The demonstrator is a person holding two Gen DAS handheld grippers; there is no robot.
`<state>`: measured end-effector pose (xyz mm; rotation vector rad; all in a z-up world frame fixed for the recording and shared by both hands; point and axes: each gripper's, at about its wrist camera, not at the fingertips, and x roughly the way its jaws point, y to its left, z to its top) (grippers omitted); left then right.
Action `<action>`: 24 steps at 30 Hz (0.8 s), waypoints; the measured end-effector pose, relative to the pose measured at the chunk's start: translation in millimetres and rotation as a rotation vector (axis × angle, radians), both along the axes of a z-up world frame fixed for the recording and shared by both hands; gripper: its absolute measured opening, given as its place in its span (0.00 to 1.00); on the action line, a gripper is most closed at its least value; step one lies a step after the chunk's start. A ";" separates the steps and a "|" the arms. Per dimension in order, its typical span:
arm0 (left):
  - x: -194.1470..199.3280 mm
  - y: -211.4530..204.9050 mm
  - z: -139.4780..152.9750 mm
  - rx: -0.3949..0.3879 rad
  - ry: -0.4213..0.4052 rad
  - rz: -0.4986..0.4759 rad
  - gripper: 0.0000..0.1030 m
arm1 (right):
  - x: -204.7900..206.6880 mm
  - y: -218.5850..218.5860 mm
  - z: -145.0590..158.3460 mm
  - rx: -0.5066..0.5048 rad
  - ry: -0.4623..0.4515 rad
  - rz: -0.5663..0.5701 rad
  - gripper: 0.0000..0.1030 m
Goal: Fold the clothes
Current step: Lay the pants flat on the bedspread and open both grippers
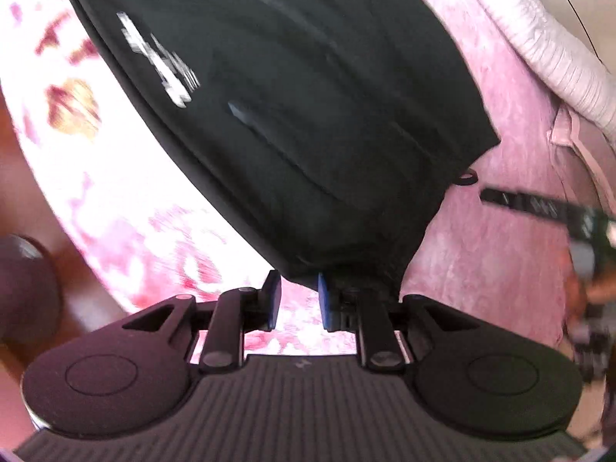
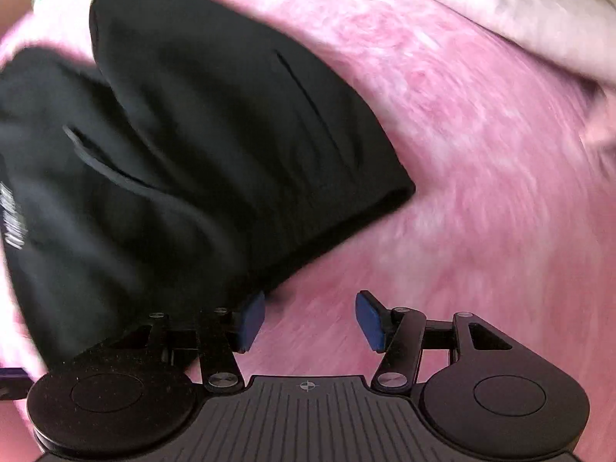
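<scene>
Black shorts (image 1: 292,115) run lengthwise away from both grippers, whose fingers (image 1: 272,300) (image 2: 252,321) gape wide, empty.

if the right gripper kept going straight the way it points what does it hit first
Most likely the fuzzy pink blanket: only that shows between the open right gripper and beyond. The black fabric garment with white print lies just left of that line, by the left finger pad. Depth is blurred, so this is tentative.
</scene>
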<state>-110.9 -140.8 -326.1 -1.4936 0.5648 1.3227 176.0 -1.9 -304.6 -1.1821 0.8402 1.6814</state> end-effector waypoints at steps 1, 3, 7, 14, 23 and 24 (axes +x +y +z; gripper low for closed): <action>-9.4 -3.8 14.4 0.016 0.016 0.006 0.25 | -0.5 -9.2 14.6 -0.007 0.035 -0.029 0.55; -26.1 -14.1 42.9 0.036 0.055 0.016 0.33 | -4.1 -28.5 43.5 -0.020 0.101 -0.081 0.60; -39.7 -43.8 96.6 0.079 0.173 -0.028 0.33 | -31.8 -79.6 92.0 0.005 0.134 -0.093 0.62; -46.8 -84.1 171.8 0.151 0.270 -0.033 0.39 | -65.4 -150.1 159.8 0.081 0.088 -0.085 0.63; -34.2 -115.4 213.7 0.177 0.330 0.003 0.39 | -92.2 -174.7 177.6 0.127 0.065 0.051 0.63; -30.6 -115.9 215.5 0.180 0.334 0.008 0.39 | -94.3 -174.4 179.0 0.134 0.065 0.063 0.63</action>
